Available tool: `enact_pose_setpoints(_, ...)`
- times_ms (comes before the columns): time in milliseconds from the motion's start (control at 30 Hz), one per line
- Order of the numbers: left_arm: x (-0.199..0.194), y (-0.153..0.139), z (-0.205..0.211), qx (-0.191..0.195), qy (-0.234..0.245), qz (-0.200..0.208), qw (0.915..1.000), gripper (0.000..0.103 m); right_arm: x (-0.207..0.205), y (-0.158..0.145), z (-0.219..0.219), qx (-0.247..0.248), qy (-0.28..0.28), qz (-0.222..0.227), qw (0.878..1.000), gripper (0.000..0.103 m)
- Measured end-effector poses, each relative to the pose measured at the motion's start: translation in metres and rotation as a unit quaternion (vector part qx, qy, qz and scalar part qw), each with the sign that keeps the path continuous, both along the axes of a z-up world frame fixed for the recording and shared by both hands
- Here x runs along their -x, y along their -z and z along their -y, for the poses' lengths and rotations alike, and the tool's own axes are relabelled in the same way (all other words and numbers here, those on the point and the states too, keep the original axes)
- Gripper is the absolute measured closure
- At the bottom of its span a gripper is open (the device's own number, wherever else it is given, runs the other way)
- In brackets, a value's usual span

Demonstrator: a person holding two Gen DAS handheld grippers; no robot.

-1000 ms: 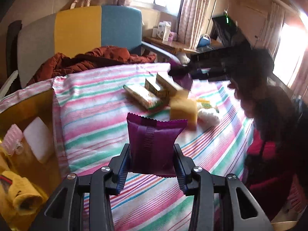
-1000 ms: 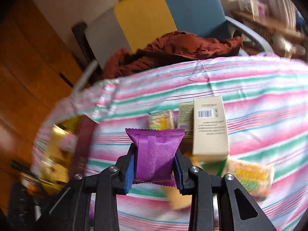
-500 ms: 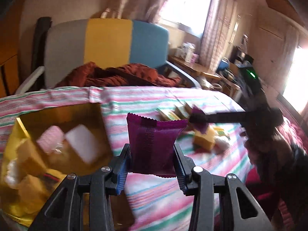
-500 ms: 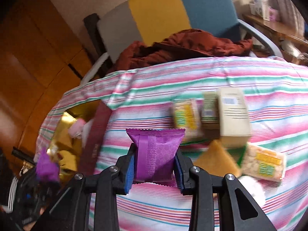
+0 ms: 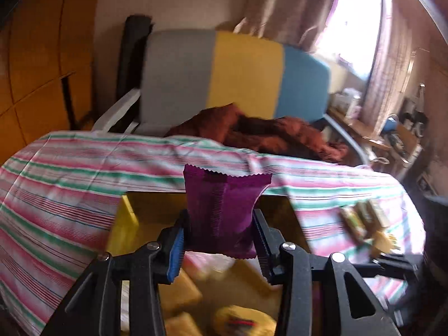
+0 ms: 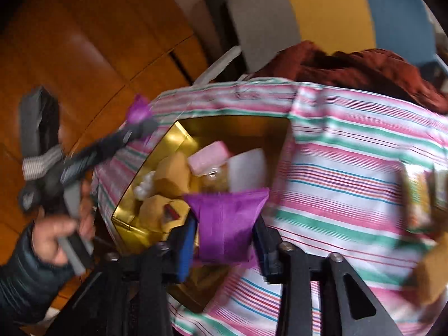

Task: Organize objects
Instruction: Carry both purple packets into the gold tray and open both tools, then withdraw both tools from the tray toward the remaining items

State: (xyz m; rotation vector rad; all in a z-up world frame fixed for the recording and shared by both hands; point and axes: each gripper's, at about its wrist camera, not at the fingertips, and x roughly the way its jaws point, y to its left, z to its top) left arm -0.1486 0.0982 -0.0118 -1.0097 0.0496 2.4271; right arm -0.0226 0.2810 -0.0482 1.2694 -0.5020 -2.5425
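My left gripper (image 5: 221, 238) is shut on a purple snack packet (image 5: 224, 210) and holds it over the near part of a gold box (image 5: 123, 218). My right gripper (image 6: 225, 235) is shut on a second purple packet (image 6: 226, 224) at the box's (image 6: 168, 137) right edge. The box holds several items: yellow packets (image 6: 170, 176), a pink bar (image 6: 210, 156), a white block (image 6: 247, 170). In the right wrist view the left gripper (image 6: 140, 117) shows at far left with its packet.
The box sits on a pink, green and white striped cloth (image 6: 350, 168). Loose snack packets and boxes (image 5: 364, 221) lie on the cloth to the right. A grey, yellow and blue chair (image 5: 238, 78) with a rust jacket (image 5: 266, 134) stands behind.
Both grippers have swung left with their purple packets, from over the loose snacks to over the gold box. The box now lies right under both.
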Motion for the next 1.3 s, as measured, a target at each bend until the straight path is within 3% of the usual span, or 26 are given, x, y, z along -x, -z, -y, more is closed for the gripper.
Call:
enact_pose_setpoints(67,0.018,0.006,0.01,0.006,-0.024,0.015,0.9996,0.057,0.008,0.001,0.014,-0.005,-0.006,-0.003,1.0,0.006)
enact_pose_setpoints(100,0.024,0.009,0.014,0.007,-0.031,0.023,0.9992,0.053,0.009,0.001,0.019,-0.011,-0.005,-0.003,1.0,0.001)
enact_pose_setpoints(267,0.025,0.017,0.04,-0.006,-0.064,0.035,0.9973,0.052,0.005,0.001,0.028,-0.019,-0.002,-0.004,1.0,0.0)
enact_pose_setpoints(500,-0.018,0.018,0.052,-0.001,-0.07,0.014,0.9975,0.052,-0.009,0.002,0.03,-0.053,0.026,-0.001,0.998,0.0)
enact_pose_setpoints(900,-0.092,0.014,0.04,0.012,-0.065,-0.019,0.9977,0.052,-0.036,-0.013,0.031,-0.15,0.092,-0.041,0.984,0.0)
enact_pose_setpoints(1300,-0.121,0.018,0.024,0.024,-0.034,-0.02,0.9989,0.052,-0.064,-0.012,0.012,-0.166,0.134,-0.036,0.976,0.0)
